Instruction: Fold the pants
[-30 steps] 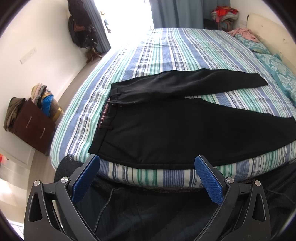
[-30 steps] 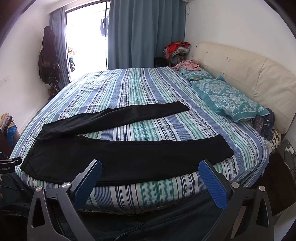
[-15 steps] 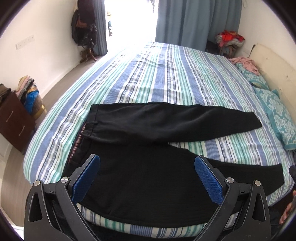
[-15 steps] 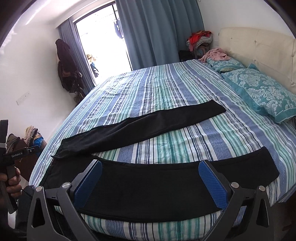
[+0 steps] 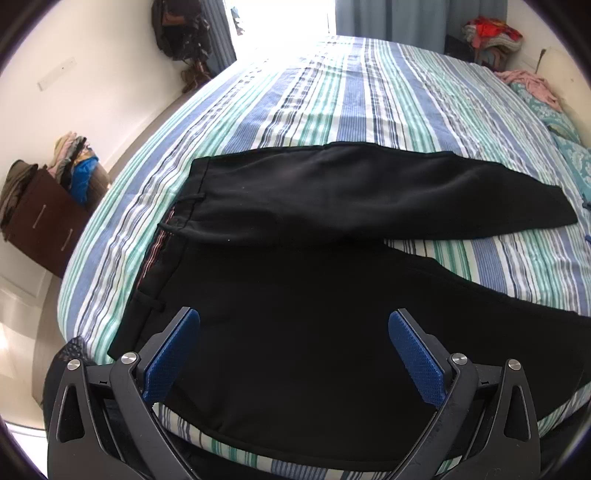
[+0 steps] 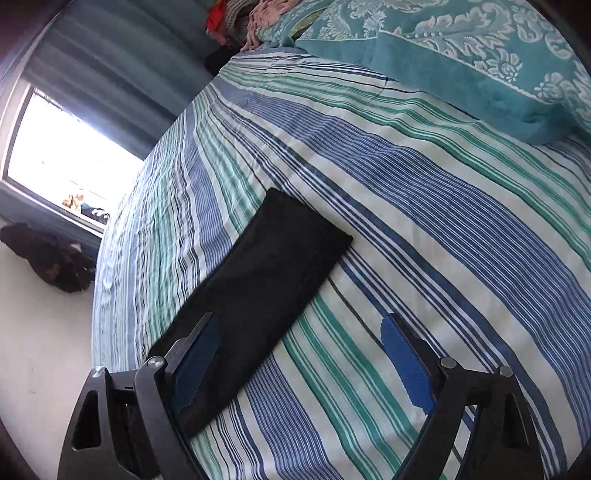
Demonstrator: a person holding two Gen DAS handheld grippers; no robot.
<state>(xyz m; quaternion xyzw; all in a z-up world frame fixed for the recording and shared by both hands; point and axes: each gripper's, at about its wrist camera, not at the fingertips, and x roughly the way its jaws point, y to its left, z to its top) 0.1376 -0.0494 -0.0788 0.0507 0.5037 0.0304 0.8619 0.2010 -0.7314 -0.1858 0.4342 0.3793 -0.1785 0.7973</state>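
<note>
Black pants point(image 5: 295, 295) lie spread flat on the striped bed point(image 5: 351, 103), waistband at the left, the two legs splayed apart to the right. My left gripper point(image 5: 293, 350) is open and empty, hovering over the near leg close to the waistband. My right gripper point(image 6: 299, 358) is open and empty, tilted, low over the bed beside the cuff end of the far leg point(image 6: 273, 266); its left finger point(image 6: 195, 354) overlaps that leg in the view.
A teal patterned pillow point(image 6: 461, 48) lies at the head of the bed. A brown drawer unit point(image 5: 44, 221) piled with clothes stands by the left wall. Clothes hang by the window point(image 5: 181, 26).
Both grippers have moved forward over the bed. The right one has swung toward the far leg's cuff and rolled, so its view is tilted. Both stay open.
</note>
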